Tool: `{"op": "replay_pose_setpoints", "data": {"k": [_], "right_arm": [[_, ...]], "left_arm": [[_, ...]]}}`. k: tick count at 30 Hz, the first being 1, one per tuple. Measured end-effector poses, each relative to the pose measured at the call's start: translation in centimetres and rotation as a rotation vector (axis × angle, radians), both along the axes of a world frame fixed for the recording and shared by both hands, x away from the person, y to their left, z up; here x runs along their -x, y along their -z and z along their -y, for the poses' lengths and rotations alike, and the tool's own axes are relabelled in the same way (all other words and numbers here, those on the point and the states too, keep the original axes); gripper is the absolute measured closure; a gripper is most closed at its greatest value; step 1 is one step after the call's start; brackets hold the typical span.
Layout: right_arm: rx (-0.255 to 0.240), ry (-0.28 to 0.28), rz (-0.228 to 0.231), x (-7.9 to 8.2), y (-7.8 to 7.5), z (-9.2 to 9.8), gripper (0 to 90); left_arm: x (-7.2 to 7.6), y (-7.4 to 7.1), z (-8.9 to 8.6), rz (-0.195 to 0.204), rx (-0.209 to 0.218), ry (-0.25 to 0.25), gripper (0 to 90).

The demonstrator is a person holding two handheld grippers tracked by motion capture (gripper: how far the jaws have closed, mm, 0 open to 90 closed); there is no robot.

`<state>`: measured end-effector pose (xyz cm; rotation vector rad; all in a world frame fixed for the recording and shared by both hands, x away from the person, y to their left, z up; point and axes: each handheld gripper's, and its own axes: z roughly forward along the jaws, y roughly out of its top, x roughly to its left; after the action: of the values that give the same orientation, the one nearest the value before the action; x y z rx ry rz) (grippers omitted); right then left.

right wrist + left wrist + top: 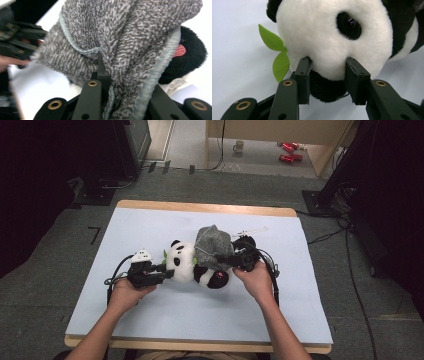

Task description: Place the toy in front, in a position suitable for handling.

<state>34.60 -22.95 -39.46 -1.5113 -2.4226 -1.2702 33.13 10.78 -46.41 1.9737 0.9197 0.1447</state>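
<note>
- Pale blue sheeting covers the table (pixel 150 320), which stands on grey carpet with dark stands at both sides and cables trailing off its right edge.
- My left gripper (pixel 162 270) is clamped on the snout of the plush panda (pixel 182 262); in the left gripper view both pads dent the white fur beside its black nose (pixel 325 88).
- The panda lies on its side near the middle of the table, head toward the left edge, black feet toward the right.
- My right gripper (pixel 227 261) is pinched shut on the grey towel (pixel 214 247), which drapes over the panda's body; the right gripper view shows the hemmed edge (pixel 155 72) bunched between my jaws.
- Risk, as I judge it: the snout hold is shallow on soft fur, so a firm tug on the towel could pull the head free or drag the whole toy.
- The green felt leaf (pixel 275 51) sits just beside my left jaw and could snag.
- The towel could catch on the foot with the red patch (pixel 179 50).
- Room: bare sheet lies open toward the near edge and both near corners; a small white item (pixel 252 230) lies toward the far edge.
</note>
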Motion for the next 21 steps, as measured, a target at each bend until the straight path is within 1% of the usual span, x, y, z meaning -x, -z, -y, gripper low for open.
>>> {"op": "replay_pose_setpoints", "data": {"k": [1, 2, 3, 4, 5, 6, 7, 8, 9, 10, 12, 13, 14, 15, 16, 17, 19, 21], "right_arm": [[-0.006, -0.019, 0.003, 0.3, -0.8, -0.4, 80.7], [-0.006, -0.019, 0.003, 0.3, -0.8, -0.4, 80.7], [-0.017, -0.028, 0.005, 0.4, -1.1, -0.7, 80.8], [-0.058, -0.07, 0.017, 0.9, -1.9, -1.6, 80.7], [-0.058, -0.07, 0.017, 0.9, -1.9, -1.6, 80.7], [-0.084, -0.113, 0.025, 1.3, -2.4, -2.8, 80.6], [-0.084, -0.113, 0.025, 1.3, -2.4, -2.8, 80.6], [-0.091, -0.129, 0.024, 1.4, -2.5, -3.3, 80.5], [-0.094, -0.156, 0.024, 1.6, -2.5, -4.2, 80.5], [-0.086, -0.175, 0.023, 1.7, -2.4, -4.9, 80.4], [-0.036, -0.205, 0.022, 1.7, -1.8, -6.1, 80.3], [0.072, -0.213, 0.033, 1.5, -0.8, -7.1, 80.1], [0.072, -0.213, 0.033, 1.5, -0.8, -7.1, 80.1], [0.102, -0.209, 0.042, 1.4, -0.5, -7.1, 80.1], [0.096, -0.205, 0.042, 1.2, -0.2, -6.9, 80.1], [0.078, -0.193, 0.032, 1.0, -0.3, -6.5, 80.0], [0.095, -0.18, 0.053, 1.0, -0.4, -5.8, 80.0], [0.1, -0.164, 0.06, 1.0, -0.6, -5.0, 79.9]], "left_arm": [[0.0, 0.0, 0.0, -0.002, 0.0, -0.003, 59.4], [0.0, 0.0, 0.0, -0.002, 0.0, -0.003, 59.4], [0.0, 0.0, 0.0, -0.001, -0.001, -0.002, 59.4], [0.0, 0.0, 0.0, -0.001, -0.002, -0.002, 59.4], [0.0, 0.0, 0.0, -0.002, -0.002, -0.002, 59.4], [0.0, 0.0, 0.1, -0.003, -0.001, -0.004, 59.4], [0.0, 0.0, 0.1, -0.003, -0.001, -0.004, 59.4], [0.0, 0.0, 0.1, -0.003, -0.002, -0.004, 59.4], [0.0, 0.0, 0.1, -0.003, -0.002, -0.005, 59.5], [0.0, 0.0, 0.1, -0.003, -0.003, -0.004, 59.5], [0.1, 0.0, 0.1, 0.0, -0.006, -0.003, 59.5], [0.1, 0.0, 0.1, 0.004, -0.012, 0.001, 59.5], [0.1, 0.0, 0.1, 0.004, -0.012, 0.001, 59.5], [0.1, 0.0, 0.1, 0.01, -0.014, 0.003, 59.5], [0.1, 0.0, 0.1, 0.008, -0.011, 0.002, 59.5], [0.1, -0.1, 0.1, 0.006, -0.01, 0.001, 59.5], [0.0, -0.1, 0.1, 0.003, -0.009, -0.002, 59.6], [0.0, -0.3, 0.2, 0.005, -0.022, 0.0, 59.7]]}}
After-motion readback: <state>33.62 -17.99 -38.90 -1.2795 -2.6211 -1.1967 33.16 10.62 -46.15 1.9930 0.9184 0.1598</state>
